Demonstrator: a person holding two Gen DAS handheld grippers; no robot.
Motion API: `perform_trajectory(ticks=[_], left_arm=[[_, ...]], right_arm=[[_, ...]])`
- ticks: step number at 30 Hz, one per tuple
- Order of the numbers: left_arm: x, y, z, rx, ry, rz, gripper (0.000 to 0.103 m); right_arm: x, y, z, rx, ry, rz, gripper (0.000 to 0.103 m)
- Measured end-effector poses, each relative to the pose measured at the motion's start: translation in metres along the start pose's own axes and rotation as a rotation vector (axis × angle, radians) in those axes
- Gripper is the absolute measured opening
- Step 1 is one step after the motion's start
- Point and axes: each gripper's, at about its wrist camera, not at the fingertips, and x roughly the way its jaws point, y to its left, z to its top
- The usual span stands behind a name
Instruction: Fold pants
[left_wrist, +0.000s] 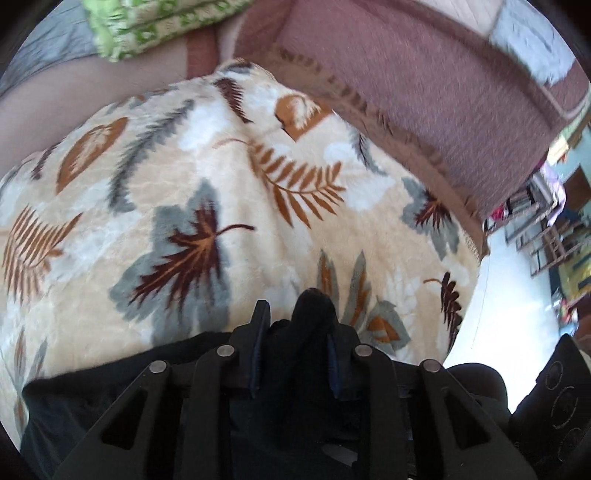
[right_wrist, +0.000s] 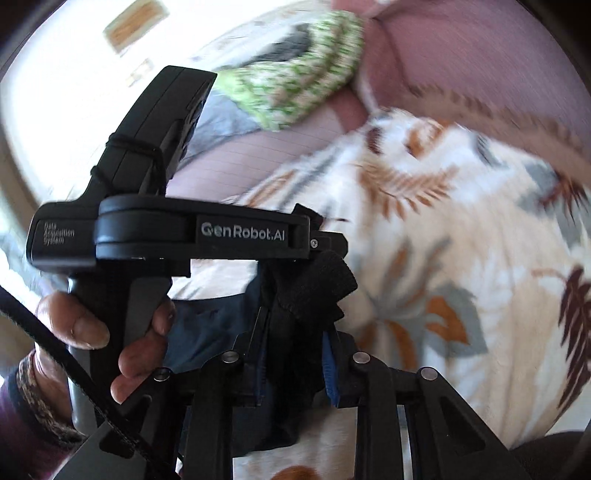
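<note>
The pants (left_wrist: 110, 380) are dark, nearly black, and hang over the near edge of a cream leaf-print blanket (left_wrist: 207, 192). My left gripper (left_wrist: 297, 325) is shut on a bunched fold of the pants that sticks up between its fingers. My right gripper (right_wrist: 295, 328) is shut on a ribbed black edge of the pants (right_wrist: 321, 284), held above the blanket (right_wrist: 461, 258). The left gripper's body (right_wrist: 199, 236) shows in the right wrist view, close on the left, held by a hand (right_wrist: 88, 325). Most of the pants are hidden under the grippers.
A mauve bedspread with a brown border (left_wrist: 406, 74) lies beyond the blanket. A green patterned folded cloth (left_wrist: 147, 26) sits at the far left, also in the right wrist view (right_wrist: 295, 70). Pale floor and furniture (left_wrist: 546, 236) lie to the right of the bed.
</note>
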Motion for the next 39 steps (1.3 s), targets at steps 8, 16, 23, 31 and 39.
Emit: perform_trajectory(ticks=[8, 16, 23, 31, 39], left_arm=[[-0.06, 0.095, -0.057, -0.244, -0.094, 0.026, 0.026], [-0.109, 0.17, -0.136, -0.529, -0.197, 0.01, 0.043], [-0.167, 0.189, -0.202, -0.656, -0.413, 0.13, 0.065], [-0.188, 0.197, -0.232, -0.655, -0.499, 0.292, 0.072], [-0.199, 0.202, -0.243, -0.683, -0.518, 0.413, 0.072]], right_arm=[[0.028, 0.085, -0.004, -0.226, 0.103, 0.131, 0.027], [0.074, 0.154, -0.046, -0.446, 0.257, 0.214, 0.033], [0.085, 0.176, -0.074, -0.471, 0.382, 0.37, 0.061], [0.054, 0.188, -0.055, -0.504, 0.389, 0.419, 0.068], [0.095, 0.183, -0.015, -0.338, 0.398, 0.268, 0.037]])
